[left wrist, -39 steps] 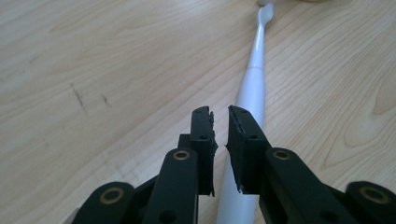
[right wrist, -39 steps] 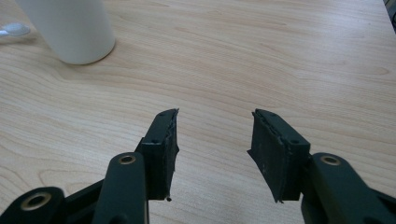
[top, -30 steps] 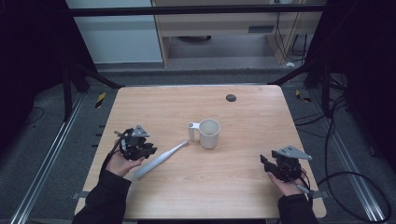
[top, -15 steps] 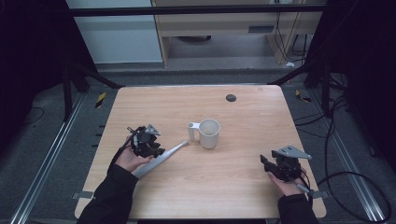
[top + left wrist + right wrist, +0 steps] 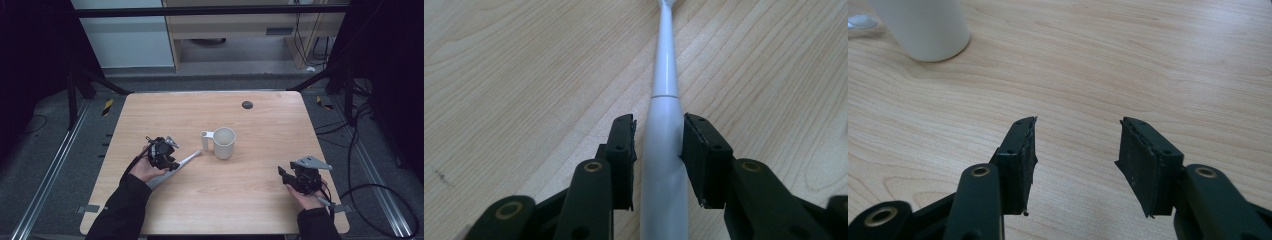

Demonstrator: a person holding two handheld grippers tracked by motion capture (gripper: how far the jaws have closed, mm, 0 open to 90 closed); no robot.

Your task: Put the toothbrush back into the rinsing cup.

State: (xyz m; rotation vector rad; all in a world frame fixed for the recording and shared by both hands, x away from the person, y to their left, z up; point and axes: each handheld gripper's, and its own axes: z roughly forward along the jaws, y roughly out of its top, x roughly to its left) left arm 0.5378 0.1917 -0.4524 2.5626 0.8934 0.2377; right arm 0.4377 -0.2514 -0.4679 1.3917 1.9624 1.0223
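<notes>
Sitting bare-topped, the table (image 5: 260, 200) carries a mug (image 5: 223, 143) just beyond the left gripper (image 5: 658, 135), whose jaws straddle the toothbrush (image 5: 665, 130) handle, right pad touching, seemingly lined up to clamp. Right gripper (image 5: 1077, 145) waits wide open, nothing between its fingers.

My left claw (image 5: 165, 152) and right claw (image 5: 299, 176) are black, each with two jaws lined by ribbed pads (image 5: 1023, 150) and brass-ringed pivot holes. The right one carries a grey three-cornered plate (image 5: 311, 162) at its 12 o'clock. Black sleeves (image 5: 122, 207) cover both forearms; dark cables trail back.
</notes>
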